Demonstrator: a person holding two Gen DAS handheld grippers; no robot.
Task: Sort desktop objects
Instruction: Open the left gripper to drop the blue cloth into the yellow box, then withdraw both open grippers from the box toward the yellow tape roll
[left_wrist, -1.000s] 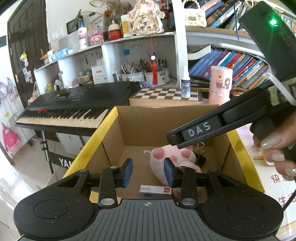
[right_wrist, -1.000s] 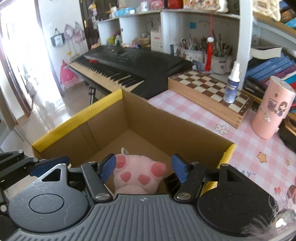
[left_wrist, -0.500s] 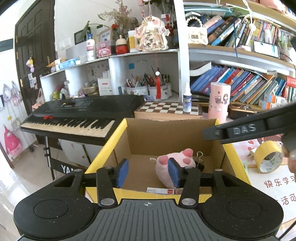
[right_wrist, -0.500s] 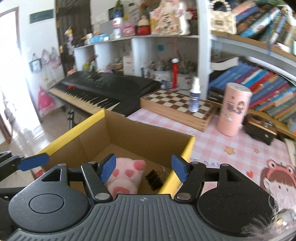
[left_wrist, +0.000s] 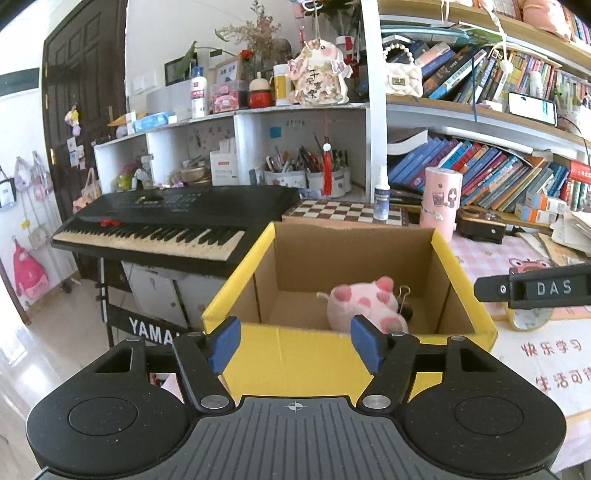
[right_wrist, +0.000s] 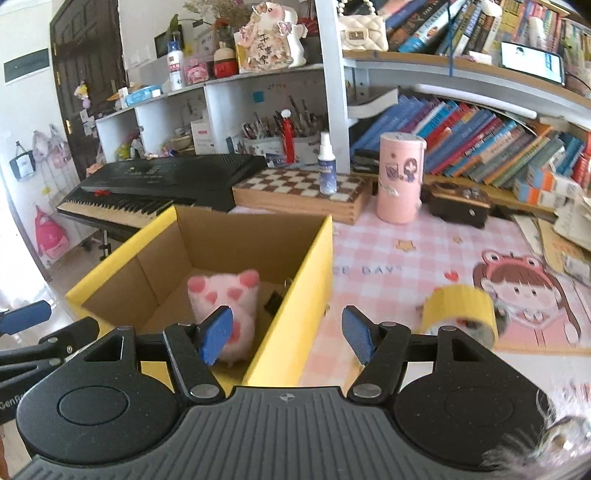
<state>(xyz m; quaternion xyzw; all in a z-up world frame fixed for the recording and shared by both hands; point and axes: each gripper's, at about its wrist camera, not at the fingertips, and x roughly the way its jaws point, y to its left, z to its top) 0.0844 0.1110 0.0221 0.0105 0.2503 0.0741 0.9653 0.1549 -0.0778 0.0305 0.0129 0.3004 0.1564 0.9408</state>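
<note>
Inside the cardboard box, against its right wall: pink plush toy, black binder clip. Right of box, on pink tablecloth: yellow tape roll. Left gripper and right gripper: jaws wide apart, empty.

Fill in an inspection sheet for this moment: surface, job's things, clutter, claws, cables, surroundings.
Surface: pink checked table mat with cartoon prints.
Job's things: cardboard box with yellow outside, open; pink plush toy and a black binder clip inside; yellow tape roll on the mat, to the right of the box.
Clutter: chessboard with spray bottle standing on it, pink canister, small dark box.
Claws: left claw open, empty, at the box's near wall; right claw open, empty, over the box's right wall.
Cables: nothing seen.
Surroundings: keyboard piano, bookshelves, dark door.
</note>
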